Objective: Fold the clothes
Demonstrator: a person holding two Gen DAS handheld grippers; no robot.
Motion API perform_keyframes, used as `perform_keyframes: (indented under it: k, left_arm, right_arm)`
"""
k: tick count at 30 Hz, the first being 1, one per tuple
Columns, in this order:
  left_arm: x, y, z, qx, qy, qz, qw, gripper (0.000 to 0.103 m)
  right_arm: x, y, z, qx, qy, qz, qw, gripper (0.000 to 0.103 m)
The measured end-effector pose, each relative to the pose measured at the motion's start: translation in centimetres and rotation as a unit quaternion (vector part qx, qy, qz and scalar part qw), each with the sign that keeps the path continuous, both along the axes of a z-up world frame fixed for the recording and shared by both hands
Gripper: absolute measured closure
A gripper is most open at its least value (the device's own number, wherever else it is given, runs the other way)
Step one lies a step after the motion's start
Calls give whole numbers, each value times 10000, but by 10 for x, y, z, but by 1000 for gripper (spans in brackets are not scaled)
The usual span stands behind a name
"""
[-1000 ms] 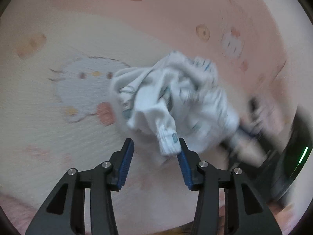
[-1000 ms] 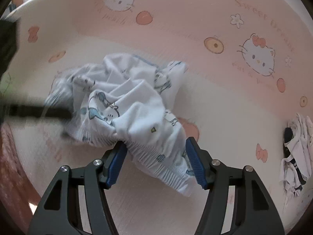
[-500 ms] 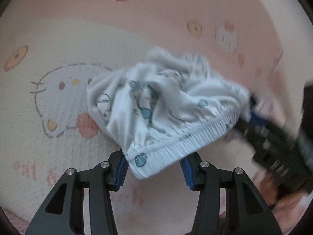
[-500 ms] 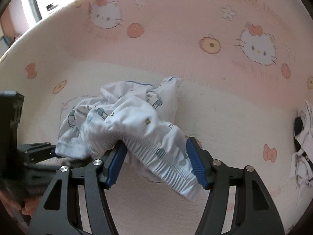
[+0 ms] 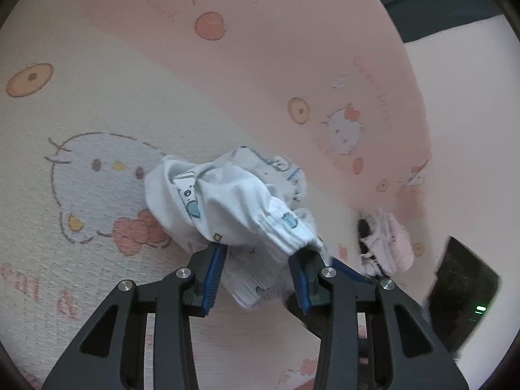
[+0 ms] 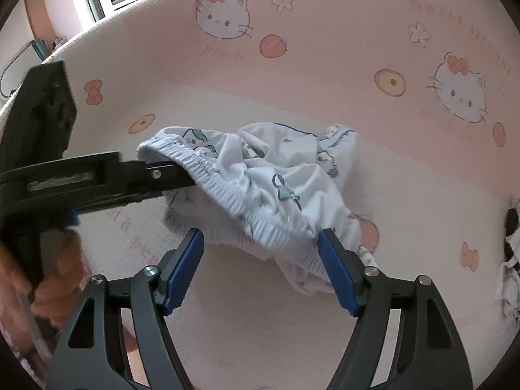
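From your left wrist, your left gripper (image 5: 256, 276) stands half open around a bunched white printed cotton garment (image 5: 234, 208) on the pink cartoon-cat bedsheet (image 5: 97, 104). From your right wrist, your right gripper (image 6: 260, 269) gapes wide with the garment's elastic waistband (image 6: 227, 191) between its blue pads, gripping nothing, while the left gripper reaches into that waistband.

Soft white printed cloth garment (image 6: 260, 175) on matt textured sheet (image 6: 406, 195).

The crumpled white cotton garment (image 6: 266, 188) carried small blue cartoon prints, thin blue piping and a ribbed elastic hem. Under it lay the pink-and-cream bed sheet (image 6: 341, 71), patterned with white cat faces wearing coral bows, peach fruits, orange rings and pale flowers. Both grippers were black with ridged blue pads on their fingers (image 5: 214, 276), and a second white-and-black garment (image 5: 383, 243) lay apart.
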State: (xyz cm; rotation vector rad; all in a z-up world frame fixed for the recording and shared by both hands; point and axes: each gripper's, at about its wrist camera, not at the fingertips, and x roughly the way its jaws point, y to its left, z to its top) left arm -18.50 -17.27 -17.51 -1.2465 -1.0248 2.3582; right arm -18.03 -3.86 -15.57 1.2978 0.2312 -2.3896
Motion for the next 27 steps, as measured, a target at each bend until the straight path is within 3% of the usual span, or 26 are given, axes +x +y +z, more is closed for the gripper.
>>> perform_keyframes:
  k: [2,5,8,12,13,15,16,18,20,25,27]
  left_arm:
    - [0,3,2,-74,-9,-45,10000,64]
    - [-3,7,-1,-317,-164,-46,9994,64]
    - [-9,15,-14,-860,-549,81,9947,62]
    - [-14,28,-25,-1364,-793,218,9872,55]
    - [-14,32,-28,-1458,-822,238,9856,54]
    - [-12,40,-32,-1625,-795,260,9831,53]
    - [-11,44,-34,-1709,-782,271,9818,54]
    - [-9,48,-36,-1821,-762,338,9797,68]
    - [-4,45,-27,-2051,-697,570,9746,74]
    - [11,32,1,-2791,-563,994,9534,76]
    - [19,24,18,-2665,-414,1034,9574,74]
  right_arm:
    - [-9,1,-3,285,192,-290,9990,30]
    - [-28,23,4,148,290,-997,9945,30]
    - [-40,41,8,237,331,-1385,9895,30]
    - [-64,44,-21,910,253,-1223,9880,30]
    - [-62,43,-33,1098,22,-1122,9876,30]
    - [-53,44,-59,1239,-617,-966,9856,49]
    - [-49,49,-62,1063,-706,-1016,9866,59]
    - [-41,61,-59,622,-598,-1185,9892,69]
    - [-37,77,-50,535,-355,-1574,9854,75]
    - [-36,127,2,568,352,-2395,9686,75]
    - [-30,140,30,624,725,-2429,9653,70]
